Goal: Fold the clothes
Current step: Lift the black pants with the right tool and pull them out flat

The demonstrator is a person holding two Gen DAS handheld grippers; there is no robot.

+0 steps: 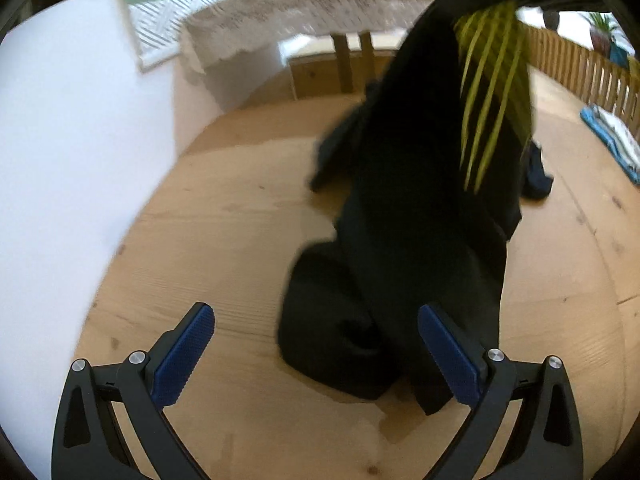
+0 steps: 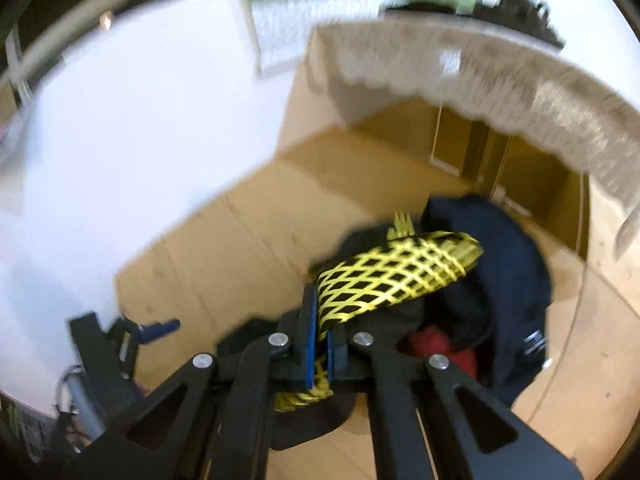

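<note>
A black garment [image 1: 416,216] with yellow stripes [image 1: 492,92] hangs from the upper right of the left wrist view down to the wooden floor, its lower end crumpled there. My left gripper [image 1: 316,356] is open and empty, just in front of the crumpled end. My right gripper [image 2: 320,340] is shut on the garment's yellow-and-black mesh part [image 2: 392,276] and holds it up. Dark blue fabric [image 2: 496,276] and a red cloth [image 2: 440,346] lie below it.
A table with a lace cloth [image 1: 304,4] stands at the back, by a white wall [image 1: 80,152]. A wooden fence [image 1: 580,68] runs at the right, with a blue striped towel [image 1: 616,140] on the floor [image 1: 224,232]. A dark blue garment [image 1: 538,172] lies behind the black one.
</note>
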